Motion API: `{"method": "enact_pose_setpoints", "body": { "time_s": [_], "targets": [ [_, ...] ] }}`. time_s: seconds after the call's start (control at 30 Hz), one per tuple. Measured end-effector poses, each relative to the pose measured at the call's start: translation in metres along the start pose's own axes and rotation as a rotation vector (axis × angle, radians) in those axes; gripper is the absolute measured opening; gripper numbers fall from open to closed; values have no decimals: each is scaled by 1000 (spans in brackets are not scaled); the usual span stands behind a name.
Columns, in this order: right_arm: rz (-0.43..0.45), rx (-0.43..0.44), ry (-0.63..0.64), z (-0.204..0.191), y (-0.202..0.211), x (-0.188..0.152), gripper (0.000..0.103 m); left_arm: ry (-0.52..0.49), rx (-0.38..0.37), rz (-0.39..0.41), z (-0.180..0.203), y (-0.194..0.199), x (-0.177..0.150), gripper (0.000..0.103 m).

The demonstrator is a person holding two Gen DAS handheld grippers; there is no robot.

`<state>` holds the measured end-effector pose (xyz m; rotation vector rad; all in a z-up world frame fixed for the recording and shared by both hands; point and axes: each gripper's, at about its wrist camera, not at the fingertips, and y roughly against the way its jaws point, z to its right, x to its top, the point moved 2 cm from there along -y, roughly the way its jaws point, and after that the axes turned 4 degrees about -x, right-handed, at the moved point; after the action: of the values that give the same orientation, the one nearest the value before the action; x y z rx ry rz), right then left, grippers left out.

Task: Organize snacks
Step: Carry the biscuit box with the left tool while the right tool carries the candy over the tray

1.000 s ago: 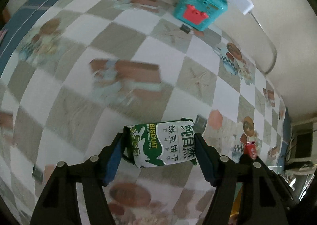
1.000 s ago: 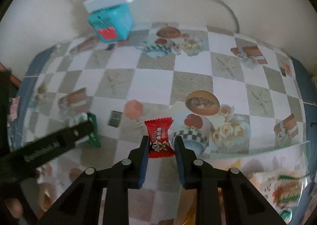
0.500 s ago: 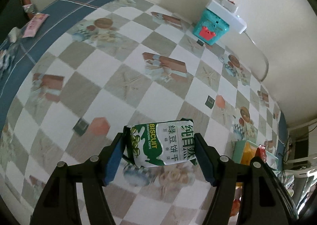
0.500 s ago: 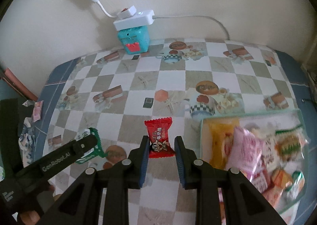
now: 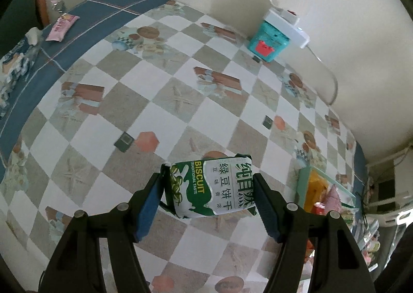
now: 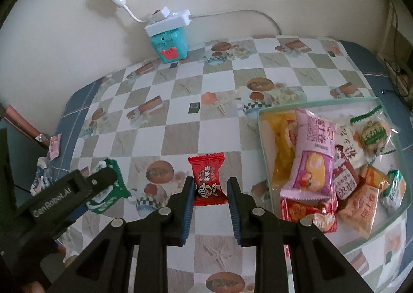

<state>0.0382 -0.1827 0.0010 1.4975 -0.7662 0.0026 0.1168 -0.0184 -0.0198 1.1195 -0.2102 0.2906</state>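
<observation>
My left gripper [image 5: 209, 187] is shut on a green and white biscuit packet [image 5: 211, 187] and holds it above the checkered tablecloth. It also shows in the right wrist view [image 6: 105, 187] at the left. My right gripper [image 6: 209, 187] is shut on a red wrapped candy [image 6: 208, 177], held above the table. A clear tray [image 6: 265, 153] with several snack packets lies to the right of the right gripper. The tray [image 5: 302, 184] also shows at the right in the left wrist view.
A teal box [image 6: 170, 45] with a white power strip [image 6: 167, 22] on top stands against the back wall. A pink packet [image 5: 62, 27] and loose wrappers [image 6: 44, 164] lie at the table's far left edge.
Both grippers have risen and pulled back from the table with their snacks. The tray has come into fuller view at the right.
</observation>
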Motion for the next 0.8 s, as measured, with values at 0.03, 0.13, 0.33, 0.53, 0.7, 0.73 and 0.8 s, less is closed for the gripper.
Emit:
{"method": "enact_pose_setpoints", "body": {
  "time_s": [0.03,0.13,0.33,0.53,0.7,0.73,0.8],
  "targets": [
    [2,-2,-1,1,0,-1,27,-2,1,-2,0,0,-1,71],
    [7,-20,-4,5,0,-1,27,-9,10,-4,2,-3,-1,71],
    [16,-48,-14,17,2,2,27,-32,14,4,11,-5,0,71],
    [31,-59,-42,35,8,4,27,-65,-10,10,34,-4,-4,71],
    [43,-74,-85,54,14,6,27,-114,-40,16,59,-2,-12,71],
    [46,-73,-93,57,15,6,27,-130,-43,20,66,-1,-14,71],
    [53,-73,-116,68,19,7,27,-155,-58,20,78,-1,-18,71]
  ]
}}
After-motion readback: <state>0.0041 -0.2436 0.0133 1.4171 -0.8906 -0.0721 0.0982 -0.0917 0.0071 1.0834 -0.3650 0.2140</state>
